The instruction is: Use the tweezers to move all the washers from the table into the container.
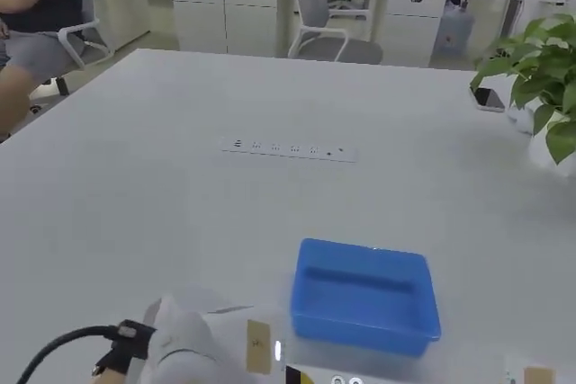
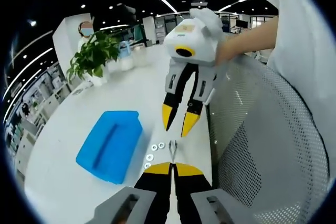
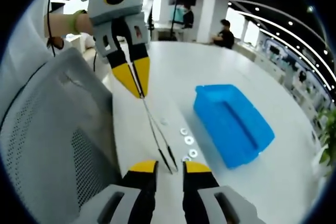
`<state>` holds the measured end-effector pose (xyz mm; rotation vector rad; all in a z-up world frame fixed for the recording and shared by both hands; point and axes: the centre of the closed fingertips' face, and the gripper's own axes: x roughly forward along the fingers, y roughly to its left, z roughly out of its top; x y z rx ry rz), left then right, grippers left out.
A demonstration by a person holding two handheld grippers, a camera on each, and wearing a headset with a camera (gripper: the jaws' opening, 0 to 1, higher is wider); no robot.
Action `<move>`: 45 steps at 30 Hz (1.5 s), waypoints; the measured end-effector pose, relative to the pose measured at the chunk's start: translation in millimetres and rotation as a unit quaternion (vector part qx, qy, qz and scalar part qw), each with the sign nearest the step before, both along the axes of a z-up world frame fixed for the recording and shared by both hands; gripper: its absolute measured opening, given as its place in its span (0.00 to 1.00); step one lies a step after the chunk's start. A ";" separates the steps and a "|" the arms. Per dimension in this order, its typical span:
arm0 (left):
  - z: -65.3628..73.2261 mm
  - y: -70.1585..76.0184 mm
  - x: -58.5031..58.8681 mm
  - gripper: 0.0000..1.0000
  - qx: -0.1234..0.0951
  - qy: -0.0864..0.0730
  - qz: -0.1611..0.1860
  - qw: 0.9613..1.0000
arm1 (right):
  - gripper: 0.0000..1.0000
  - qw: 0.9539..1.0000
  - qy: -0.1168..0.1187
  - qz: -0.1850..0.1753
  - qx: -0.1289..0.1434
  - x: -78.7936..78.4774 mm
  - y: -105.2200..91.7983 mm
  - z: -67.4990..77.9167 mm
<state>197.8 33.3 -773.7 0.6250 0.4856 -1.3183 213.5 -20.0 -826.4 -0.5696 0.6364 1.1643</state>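
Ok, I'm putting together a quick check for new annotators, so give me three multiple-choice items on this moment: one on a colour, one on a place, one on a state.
1. What colour is the container?
A. blue
B. red
C. green

2. Where are the washers?
A. inside the container
B. on the table beside the container
C. stacked on the container's rim

3. What state is the left gripper in?
A. open and holding nothing
B. shut on a washer
C. shut on the tweezers

Answers:
1. A: the container is blue in all three views.
2. B: both gripper views show the washers lying loose on the tabletop next to the container's wall.
3. C: in the right gripper view its yellow tips are closed on the tweezers' upper end.
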 end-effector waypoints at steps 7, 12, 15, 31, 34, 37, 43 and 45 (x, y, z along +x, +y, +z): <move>15.5 -11.7 -1.5 0.00 0.000 -0.012 -0.018 1.000 | 0.17 0.999 0.004 0.034 0.005 -5.8 21.5 -5.9; 20.1 -23.6 -4.4 0.00 0.003 -0.017 -0.040 0.999 | 0.10 0.999 0.006 0.040 0.015 -5.5 28.7 -8.2; 20.8 -28.2 -2.1 0.00 0.012 -0.031 -0.053 0.998 | 0.08 0.999 0.003 0.024 0.022 1.7 25.4 -5.8; 21.0 -41.1 28.3 0.00 0.046 -0.041 -0.090 0.994 | 0.09 0.997 0.009 -0.048 0.055 27.8 12.7 -5.2; 22.8 -43.9 32.2 0.00 0.046 -0.027 -0.094 0.994 | 0.09 0.995 0.021 -0.061 0.070 30.1 12.5 -4.6; 23.6 -46.7 36.2 0.00 0.057 -0.014 -0.102 0.993 | 0.09 0.993 0.039 -0.071 0.086 31.5 12.6 -4.7; 25.5 -56.8 43.2 0.00 0.067 0.017 -0.111 0.991 | 0.09 0.988 0.070 -0.089 0.107 35.4 10.1 -5.1; 23.0 -59.8 44.0 0.00 0.079 0.045 -0.112 0.990 | 0.09 0.987 0.073 -0.090 0.110 36.0 9.6 -5.0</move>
